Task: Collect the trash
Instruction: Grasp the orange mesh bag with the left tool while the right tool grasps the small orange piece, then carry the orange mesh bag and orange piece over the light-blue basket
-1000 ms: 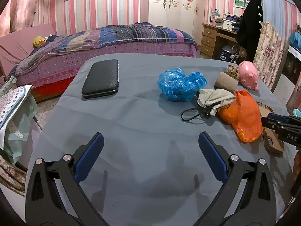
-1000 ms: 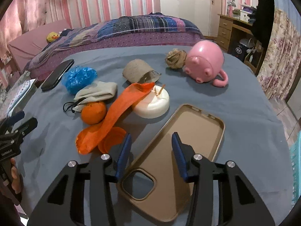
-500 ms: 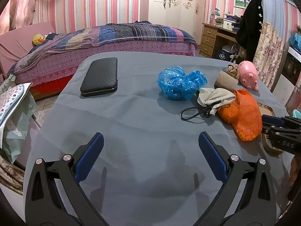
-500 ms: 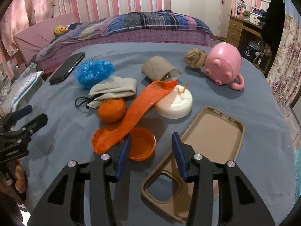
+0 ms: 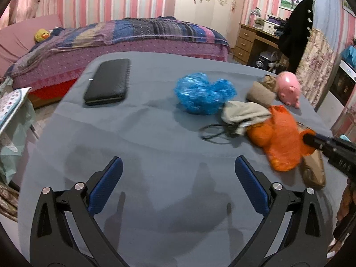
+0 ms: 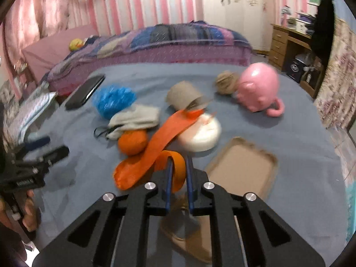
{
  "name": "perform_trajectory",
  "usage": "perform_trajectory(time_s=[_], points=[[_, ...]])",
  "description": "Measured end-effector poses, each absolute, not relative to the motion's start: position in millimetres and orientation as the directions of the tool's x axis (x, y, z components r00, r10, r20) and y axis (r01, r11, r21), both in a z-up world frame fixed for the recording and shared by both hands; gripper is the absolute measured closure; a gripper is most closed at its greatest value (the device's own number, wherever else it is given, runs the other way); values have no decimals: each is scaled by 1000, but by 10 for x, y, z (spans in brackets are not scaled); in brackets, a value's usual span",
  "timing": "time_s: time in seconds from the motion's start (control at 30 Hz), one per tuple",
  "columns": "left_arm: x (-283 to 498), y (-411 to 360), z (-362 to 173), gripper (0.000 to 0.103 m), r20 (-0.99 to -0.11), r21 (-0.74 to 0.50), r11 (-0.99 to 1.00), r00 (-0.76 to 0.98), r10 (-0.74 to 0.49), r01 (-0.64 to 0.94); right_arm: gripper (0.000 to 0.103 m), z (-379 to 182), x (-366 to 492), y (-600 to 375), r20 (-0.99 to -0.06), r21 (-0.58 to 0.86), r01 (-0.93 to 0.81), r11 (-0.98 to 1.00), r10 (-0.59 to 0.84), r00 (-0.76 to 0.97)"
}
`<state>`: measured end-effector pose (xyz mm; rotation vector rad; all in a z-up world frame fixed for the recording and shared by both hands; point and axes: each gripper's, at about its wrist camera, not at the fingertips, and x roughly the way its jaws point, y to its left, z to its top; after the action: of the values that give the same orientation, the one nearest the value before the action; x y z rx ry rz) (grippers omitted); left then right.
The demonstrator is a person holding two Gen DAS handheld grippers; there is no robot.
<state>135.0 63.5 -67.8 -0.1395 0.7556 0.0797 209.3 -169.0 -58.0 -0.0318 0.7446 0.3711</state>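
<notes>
The orange plastic bag [image 6: 155, 142] lies stretched across the middle of the grey-blue tablecloth [image 6: 278, 124], one end draped over a white round container [image 6: 200, 135], the other end looped up between the fingers of our right gripper [image 6: 178, 171]. Its jaws have just been closing, and they now pinch that orange loop tight. Beside the bag we see an orange fruit [image 6: 132, 142], touching a folded beige cloth [image 6: 135, 118] with a black cord [image 6: 101, 131] trailing from it. A crumpled blue plastic bag [image 5: 203, 95] sits just behind the cloth, and a black wallet [image 5: 108, 81] lies well apart near the far left corner. A tan phone case [image 6: 242, 166] rests just right of our right gripper, partly beneath it. Farther back stand a cardboard tube [image 6: 184, 95], a ball of twine [image 6: 225, 82] and a pink pig mug [image 6: 259, 89]. Our left gripper [image 5: 178, 173] hovers over bare cloth with its blue-padded jaws spread wide and nothing between them.
</notes>
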Motion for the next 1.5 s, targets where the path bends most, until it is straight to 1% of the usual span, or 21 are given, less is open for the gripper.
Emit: perform_trajectory(time_s=[0.23, 0.27, 0.33, 0.4, 0.43, 0.47, 0.5, 0.53, 0.57, 0.6, 0.63, 0.67, 0.73, 0.83, 1.03, 1.3, 1.5], points=[[1467, -38, -653, 6, -696, -43, 999, 718, -26, -5, 91, -466, 2054, -2378, -654, 132, -220, 966, 252, 713], [1499, -126, -665, 7, -702, -35, 999, 712, -25, 1, 91, -461, 2045, -2450, -653, 134, -209, 969, 244, 717], [1586, -255, -697, 14, -716, -40, 999, 697, -36, 10, 91, -448, 2024, -2622, -650, 134, -180, 975, 224, 726], [1654, -320, -745, 25, -734, -50, 999, 677, -47, 15, 91, -437, 2013, -2741, -649, 135, -163, 977, 211, 731], [1717, -368, -792, 28, -755, -68, 997, 652, -68, 26, 91, -447, 2009, -2778, -649, 132, -160, 978, 207, 732], [1749, -393, -823, 33, -768, -76, 997, 636, -79, 31, 91, -447, 2004, -2808, -648, 129, -157, 979, 203, 734], [1785, -437, -857, 39, -780, -78, 996, 620, -81, 32, 92, -448, 2003, -2854, -648, 129, -152, 980, 199, 735], [1787, -470, -868, 42, -781, -63, 997, 621, -69, 32, 92, -452, 2002, -2885, -647, 130, -148, 980, 197, 736], [1781, -530, -852, 57, -777, -43, 998, 626, -61, 44, 92, -455, 2008, -2930, -646, 135, -142, 981, 196, 738], [1770, -579, -843, 86, -774, -36, 997, 629, -69, 65, 92, -458, 2005, -2948, -645, 138, -138, 981, 195, 738], [1753, -630, -829, 97, -774, -27, 996, 629, -74, 84, 92, -453, 2000, -2987, -643, 143, -133, 981, 194, 741], [1725, -686, -801, 99, -767, -2, 996, 638, -60, 91, 92, -450, 1992, -3014, -640, 144, -129, 981, 192, 744], [1662, -766, -718, 100, -743, 42, 994, 668, -37, 102, 92, -431, 1971, -3098, -632, 149, -118, 982, 186, 752], [1531, -903, -473, 100, -677, 104, 988, 736, -15, 116, 92, -398, 1925, -3222, -620, 151, -102, 983, 175, 765], [1501, -1079, -31, 101, -593, 77, 990, 803, -50, 119, 92, -348, 1791, -3556, -604, 139, -46, 989, 121, 787], [1596, -1598, 281, 101, -533, 55, 976, 833, -148, 209, 91, -245, 1605, -4148, -575, 137, 59, 989, 31, 818], [1598, -2166, 446, 100, -499, 48, 944, 826, -261, 327, 91, -177, 1405, -4709, -553, 131, 180, 975, -79, 830]])
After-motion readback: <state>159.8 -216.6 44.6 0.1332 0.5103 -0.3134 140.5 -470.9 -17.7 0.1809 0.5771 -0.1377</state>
